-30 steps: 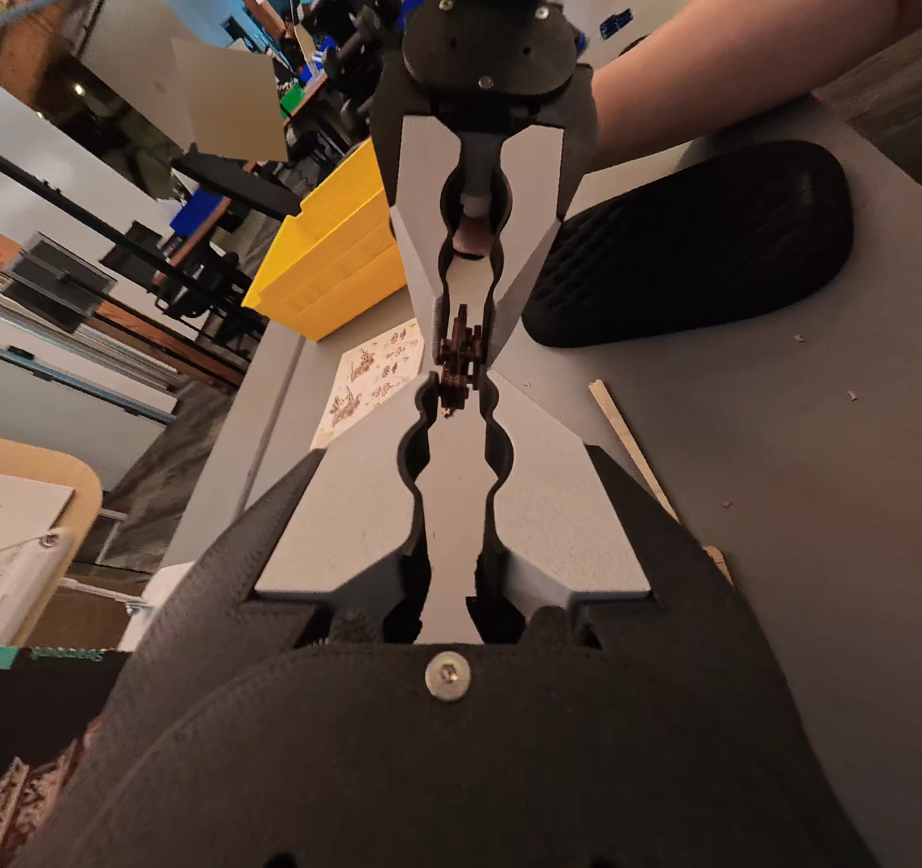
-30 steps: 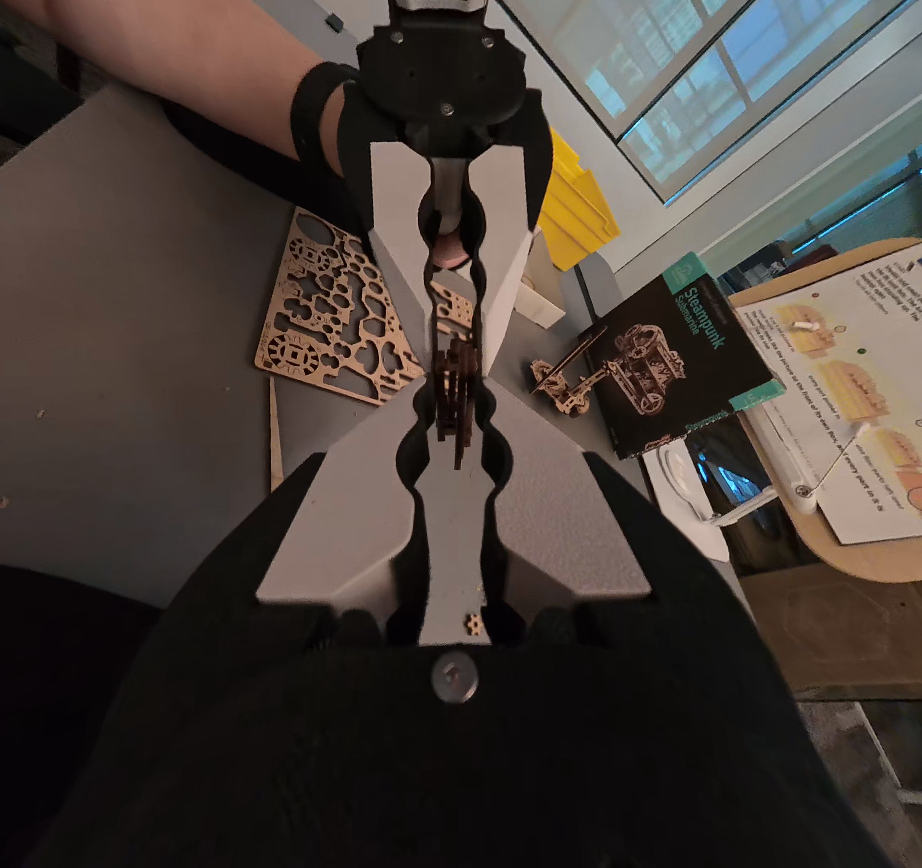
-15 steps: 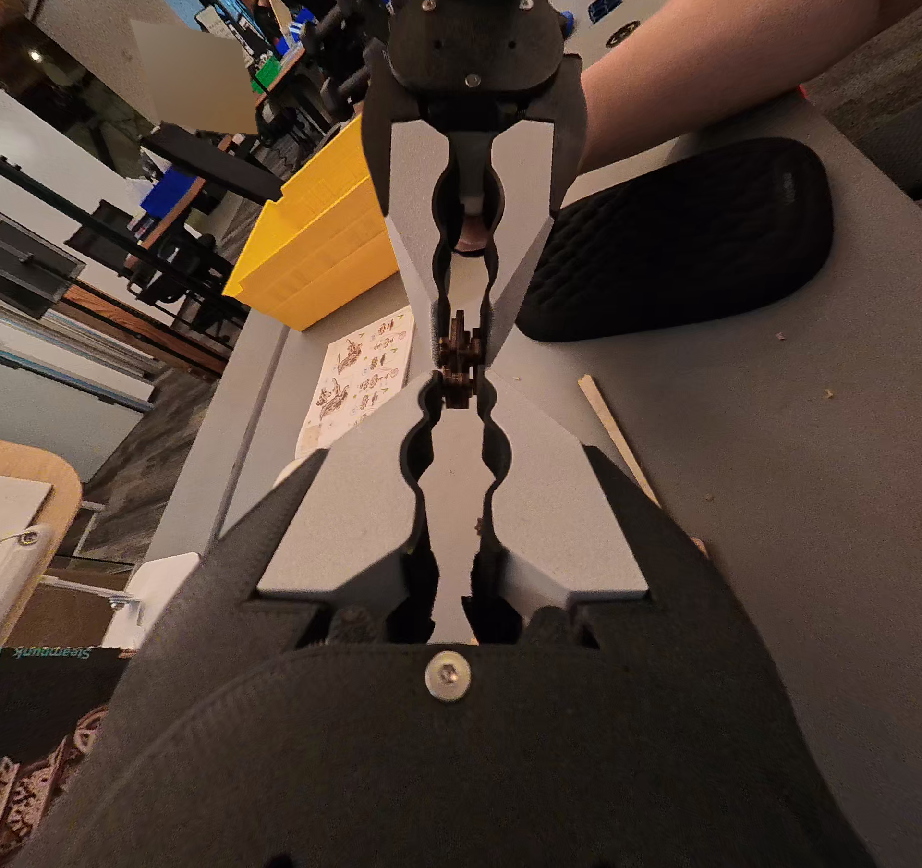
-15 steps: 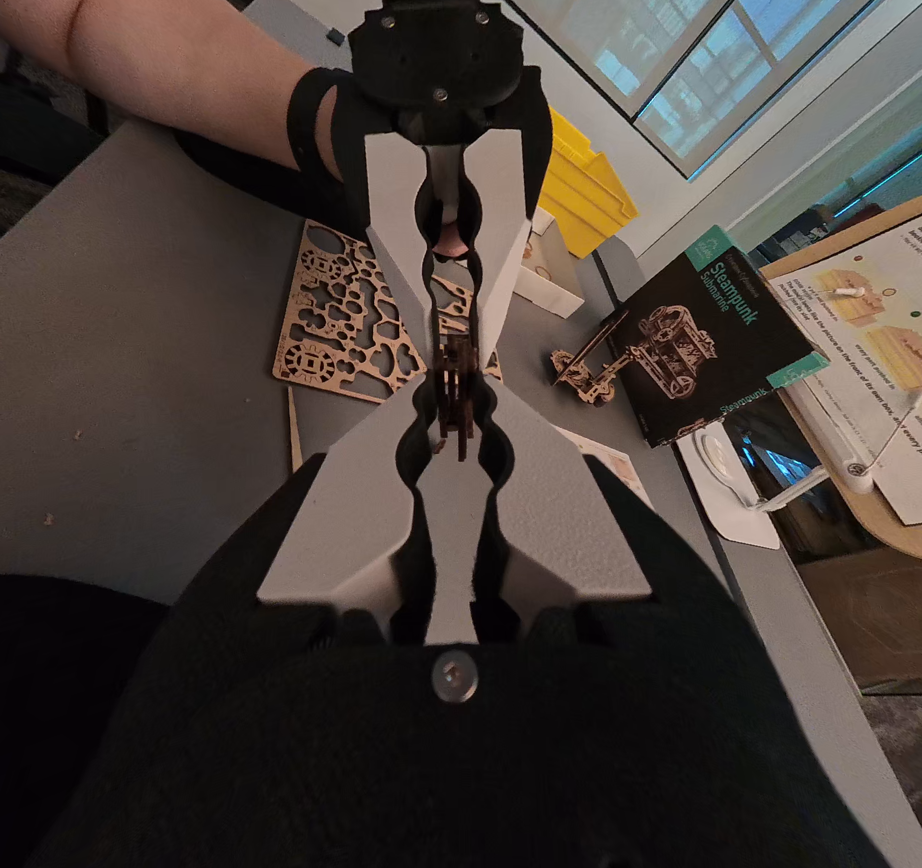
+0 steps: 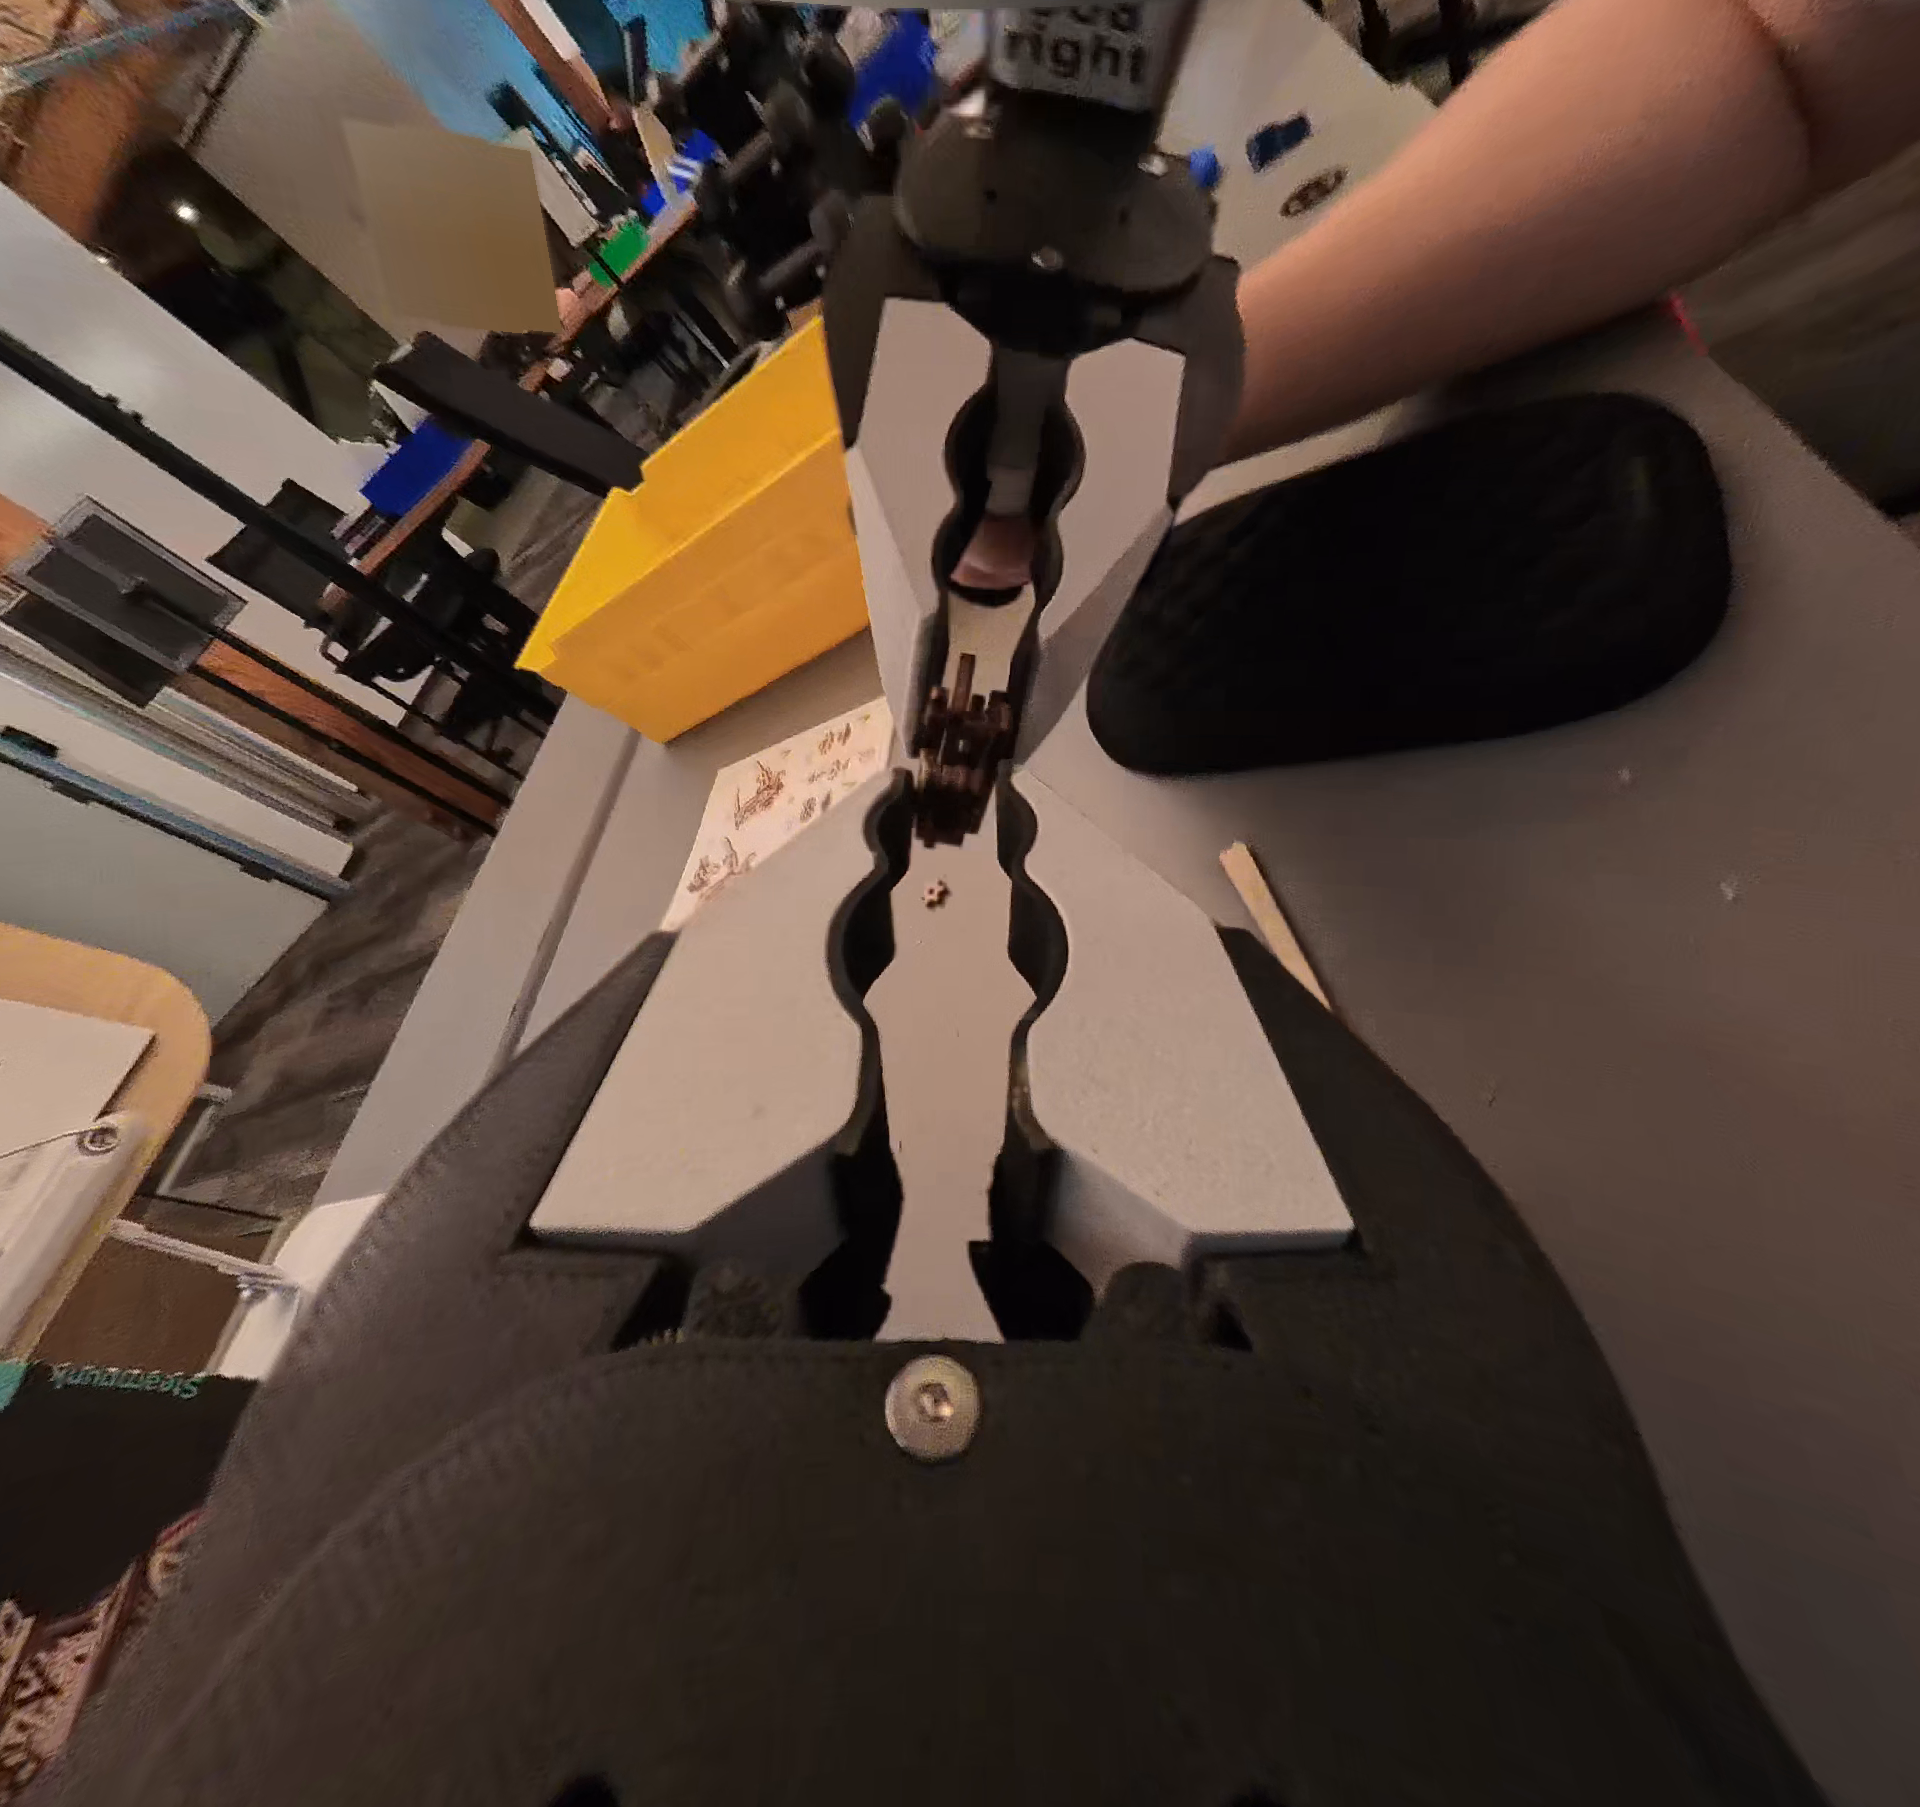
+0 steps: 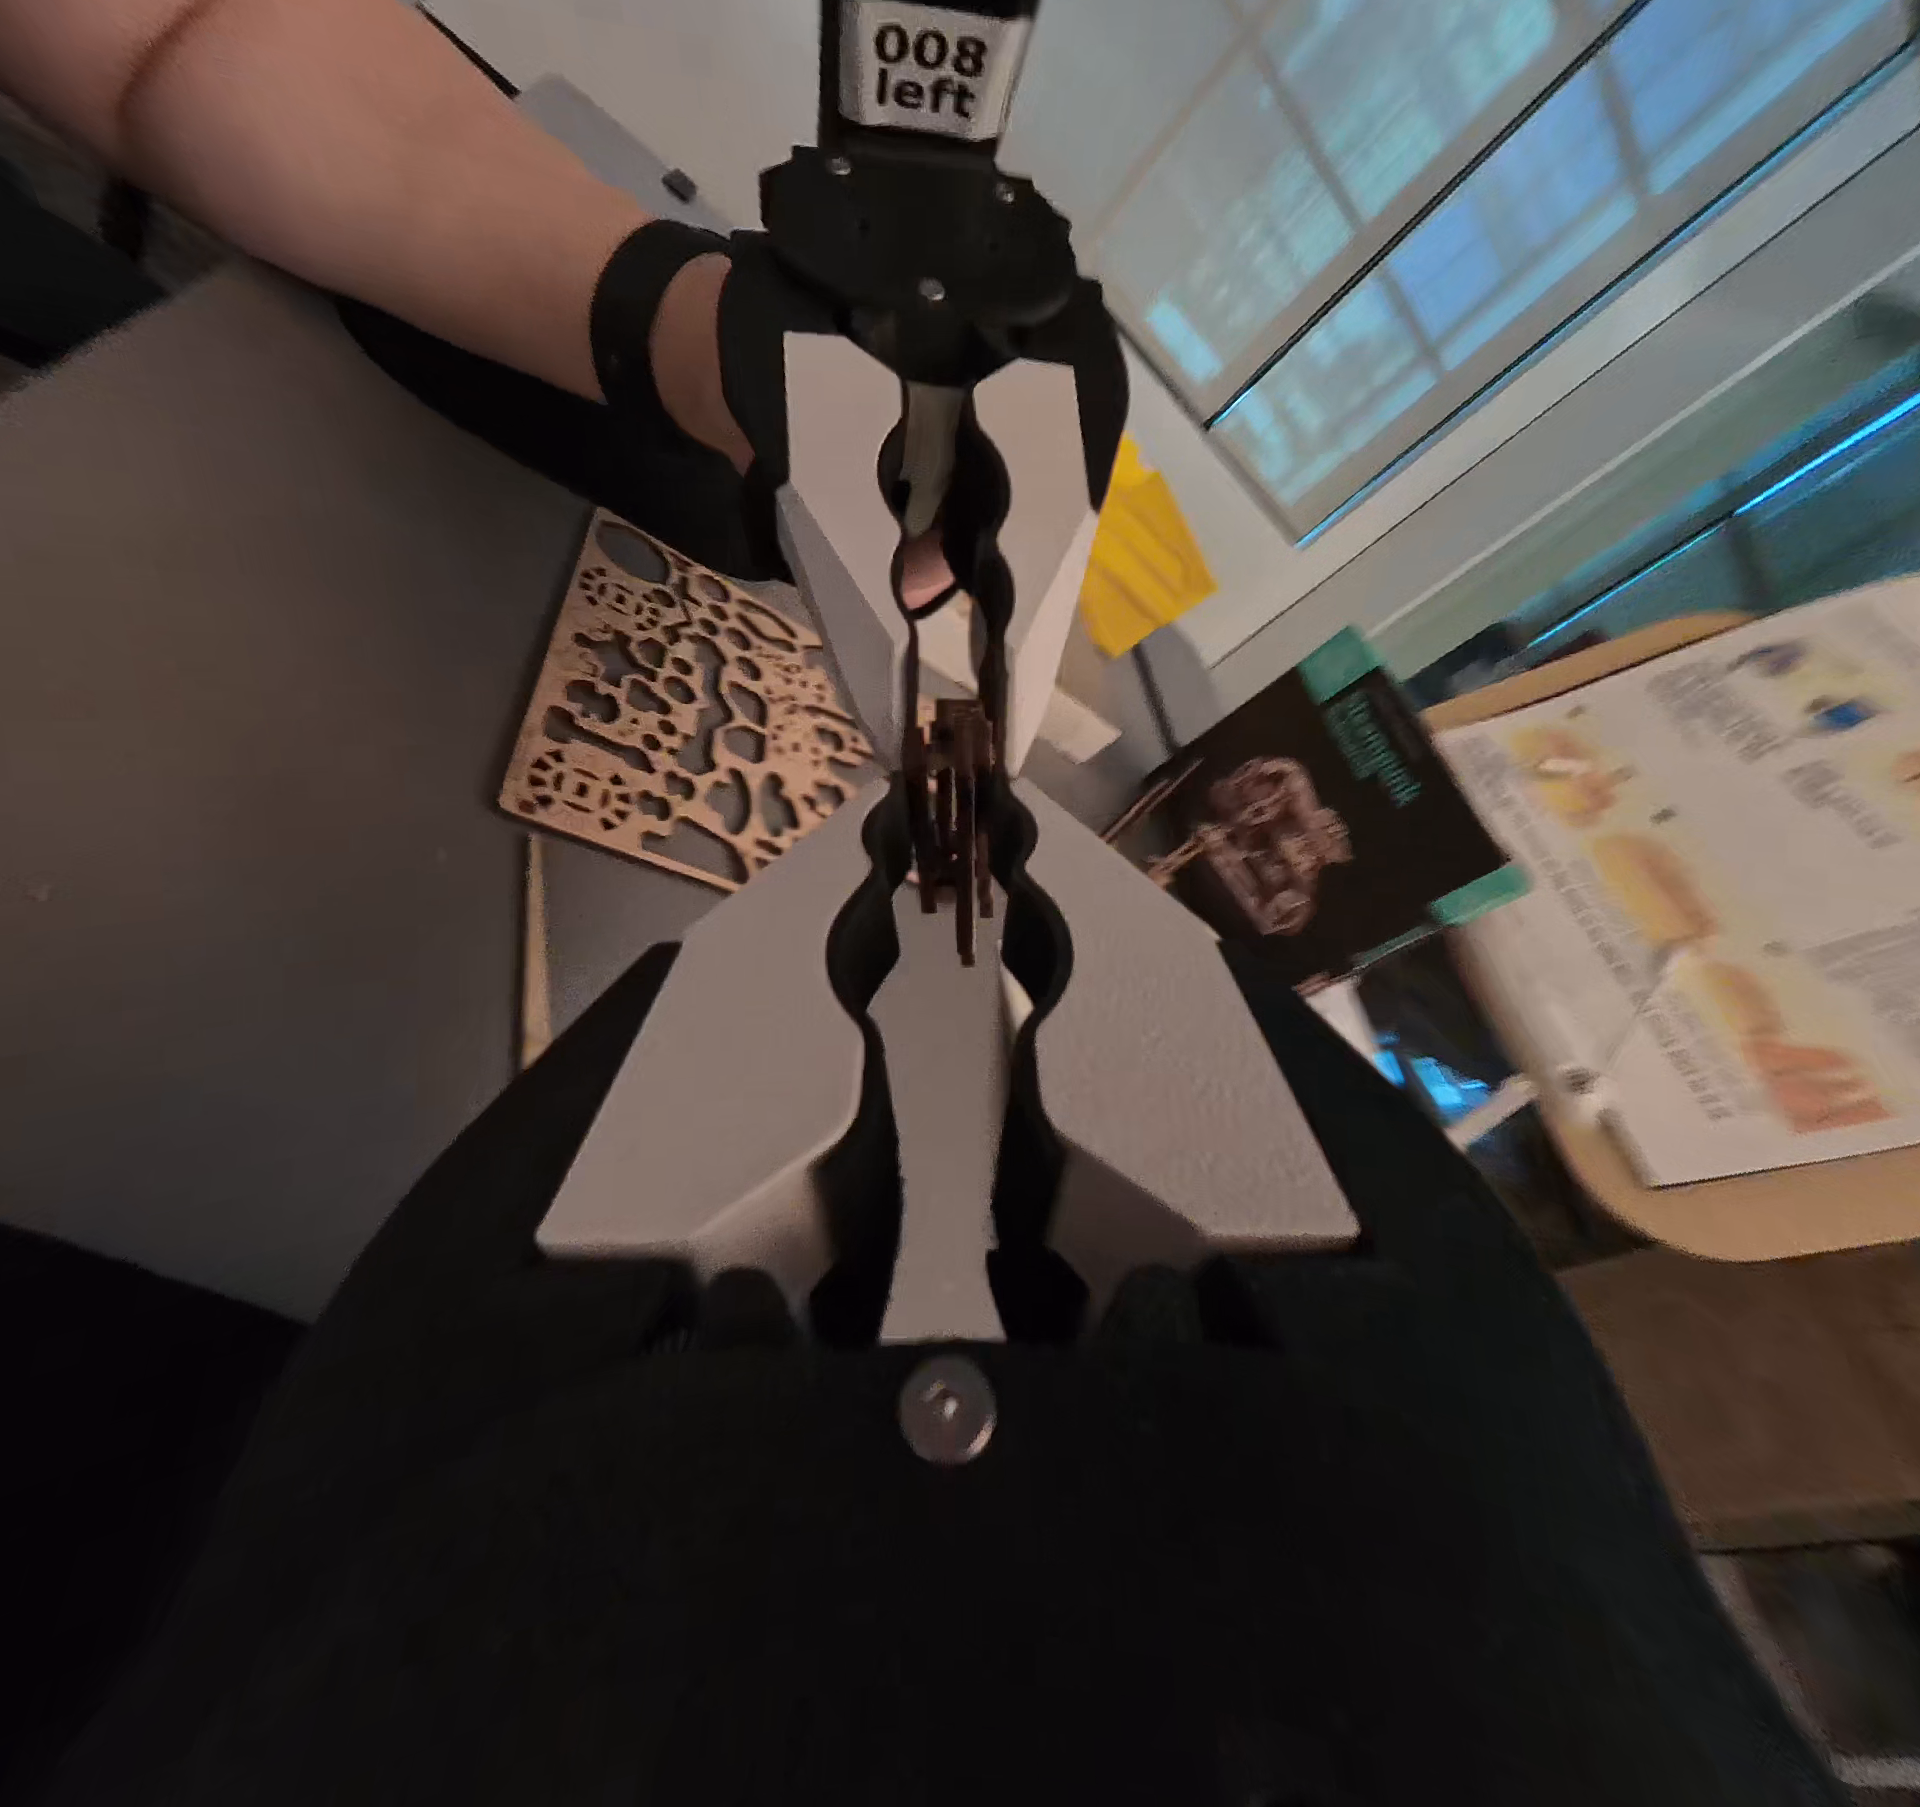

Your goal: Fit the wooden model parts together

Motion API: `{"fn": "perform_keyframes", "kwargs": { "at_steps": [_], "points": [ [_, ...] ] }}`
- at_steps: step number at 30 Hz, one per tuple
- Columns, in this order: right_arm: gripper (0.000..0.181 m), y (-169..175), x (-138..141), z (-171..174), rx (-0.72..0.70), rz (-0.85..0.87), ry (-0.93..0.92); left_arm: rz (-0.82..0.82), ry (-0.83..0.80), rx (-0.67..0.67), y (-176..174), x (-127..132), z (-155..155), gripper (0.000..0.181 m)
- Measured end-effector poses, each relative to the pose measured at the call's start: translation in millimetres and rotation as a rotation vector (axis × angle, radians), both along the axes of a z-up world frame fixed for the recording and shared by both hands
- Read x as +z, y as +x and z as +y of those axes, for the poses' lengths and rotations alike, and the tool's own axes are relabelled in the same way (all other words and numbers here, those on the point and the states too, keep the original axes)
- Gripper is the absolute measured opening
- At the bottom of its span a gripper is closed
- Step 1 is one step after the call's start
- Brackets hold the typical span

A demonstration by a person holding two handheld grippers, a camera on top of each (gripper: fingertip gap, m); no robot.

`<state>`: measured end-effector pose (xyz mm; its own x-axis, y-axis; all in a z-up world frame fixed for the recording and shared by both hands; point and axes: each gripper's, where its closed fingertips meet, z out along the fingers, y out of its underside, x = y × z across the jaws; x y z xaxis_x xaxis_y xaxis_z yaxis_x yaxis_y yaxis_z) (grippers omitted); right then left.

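Observation:
A small dark wooden assembly (image 5: 961,749) of stacked laser-cut parts hangs above the grey table (image 5: 1558,926), held between both grippers, which meet tip to tip. My left gripper (image 5: 948,796) is shut on its near end. The right gripper (image 5: 964,708) faces it and is shut on the far end. In the right wrist view my right gripper (image 6: 951,807) clamps the assembly (image 6: 951,822), and the left gripper (image 6: 951,734) grips it from the far side. A tiny loose gear-like piece (image 5: 937,893) shows between my left fingers; I cannot tell if it lies on the table.
A yellow bin (image 5: 717,562) and a printed sheet (image 5: 790,801) are at the far left. A black padded rest (image 5: 1434,583) and a thin wooden strip (image 5: 1268,916) lie to the right. A punched-out plywood sheet (image 6: 675,718), a dark kit box (image 6: 1309,822) and an instruction page (image 6: 1714,884) are nearby. My two grippers' fingertips are within a few centimetres of each other.
Both grippers stay clamped tip to tip on the assembly. The pair has shifted and tilted, so the background has moved. The tiny gear-like piece now shows nearer my left fingertips.

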<state>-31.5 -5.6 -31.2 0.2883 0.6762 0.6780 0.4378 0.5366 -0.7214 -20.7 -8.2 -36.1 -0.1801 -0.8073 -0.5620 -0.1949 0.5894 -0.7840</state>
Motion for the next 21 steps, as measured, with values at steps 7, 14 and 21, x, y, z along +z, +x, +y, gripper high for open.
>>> {"fn": "perform_keyframes", "kwargs": {
  "at_steps": [7, 14, 21],
  "points": [
    [0.012, -1, 2, -3, -0.044, -0.093, 0.219, 0.005, -0.365, -0.083, -8, 10, 1, 0.028],
    [0.011, 2, 13, -7, -0.08, -0.122, 0.413, 0.065, -0.664, -0.148, -10, 11, 0, 0.026],
    [0.011, -1, 9, -7, -0.108, -0.184, 0.535, 0.134, -0.907, -0.214, -8, 8, -7, 0.023]
  ]
}}
